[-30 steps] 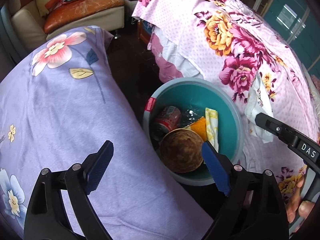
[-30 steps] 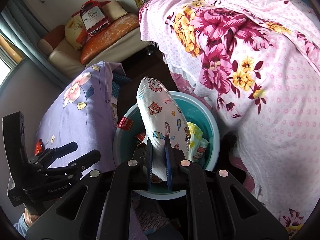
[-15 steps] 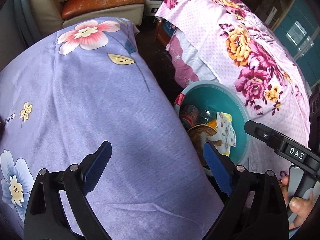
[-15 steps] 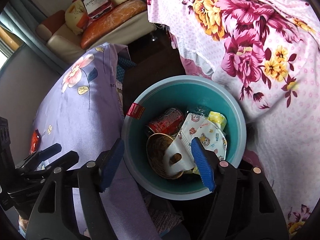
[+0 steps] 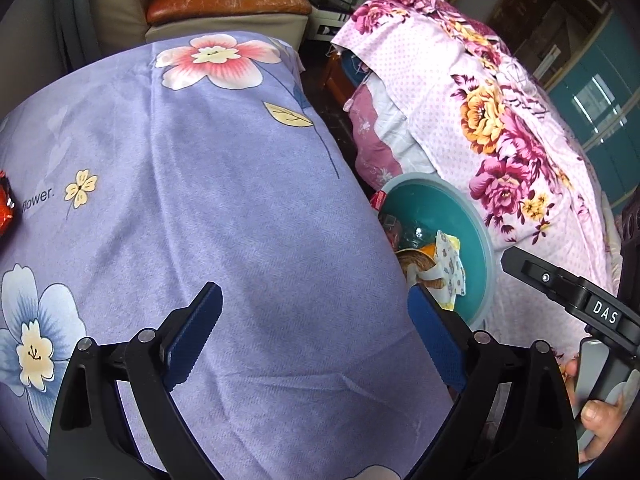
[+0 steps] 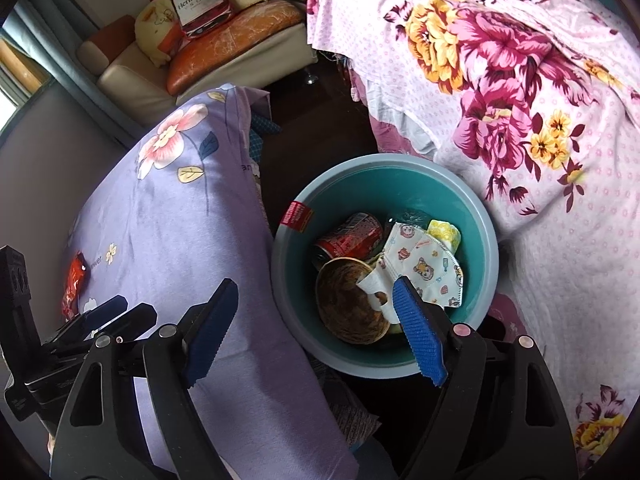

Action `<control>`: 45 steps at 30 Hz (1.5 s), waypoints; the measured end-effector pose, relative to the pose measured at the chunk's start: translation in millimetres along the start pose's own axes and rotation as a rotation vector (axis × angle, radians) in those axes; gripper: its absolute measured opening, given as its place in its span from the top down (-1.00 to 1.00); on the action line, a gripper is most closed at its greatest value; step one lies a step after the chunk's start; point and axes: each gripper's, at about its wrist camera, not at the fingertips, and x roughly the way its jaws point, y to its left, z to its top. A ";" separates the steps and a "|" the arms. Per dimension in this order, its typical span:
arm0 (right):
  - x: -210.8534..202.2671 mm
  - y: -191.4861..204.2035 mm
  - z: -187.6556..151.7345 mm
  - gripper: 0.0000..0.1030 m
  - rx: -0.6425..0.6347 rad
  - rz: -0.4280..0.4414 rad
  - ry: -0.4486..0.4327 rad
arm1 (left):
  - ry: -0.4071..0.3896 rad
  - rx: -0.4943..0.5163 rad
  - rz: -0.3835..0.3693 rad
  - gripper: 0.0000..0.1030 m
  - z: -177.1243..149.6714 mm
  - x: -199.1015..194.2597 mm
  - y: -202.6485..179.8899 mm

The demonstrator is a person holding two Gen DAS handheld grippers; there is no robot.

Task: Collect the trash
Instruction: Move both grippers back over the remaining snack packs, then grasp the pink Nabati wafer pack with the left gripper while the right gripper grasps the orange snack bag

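The right gripper [image 6: 316, 326] hangs with jaws wide apart, empty, above the teal bin [image 6: 486, 240], where the printed face mask [image 6: 424, 264] lies. The left gripper [image 5: 316, 338], also spread, faces the purple bedsheet [image 5: 208, 184], probably toward the red wrapper [image 6: 74, 280] at far left.

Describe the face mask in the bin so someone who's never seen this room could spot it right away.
Find the round teal bin on the floor between the purple bed and the pink bed. Inside it, the face mask lies on top of the trash, right of the red can and brown bowl. It alone is white with small cartoon animals.
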 end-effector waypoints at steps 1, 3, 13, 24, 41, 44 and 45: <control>-1.2 3.5 -0.8 -0.47 -0.005 0.000 0.000 | -0.003 -0.007 -0.003 -0.83 -0.3 -2.1 2.6; -3.6 12.2 -2.3 -0.48 -0.016 0.000 0.000 | -0.010 -0.022 -0.007 -0.83 -2.5 -7.6 10.3; -0.2 68.7 -8.4 -0.49 -0.107 0.018 0.036 | -0.045 -0.142 0.007 -0.84 -16.0 -33.6 69.0; 19.2 151.7 -21.5 -0.49 -0.253 0.034 0.087 | -0.093 -0.330 0.039 -0.84 -38.7 -66.7 161.3; 77.1 307.8 -36.9 -0.49 -0.494 0.140 0.247 | -0.167 -0.549 0.170 -0.84 -78.4 -119.2 315.2; 91.8 342.3 -38.8 -0.49 -0.545 0.165 0.271 | -0.182 -0.591 0.196 -0.84 -83.0 -127.9 340.5; 99.4 358.2 -39.8 -0.49 -0.571 0.175 0.281 | -0.186 -0.604 0.200 -0.84 -83.8 -130.2 348.1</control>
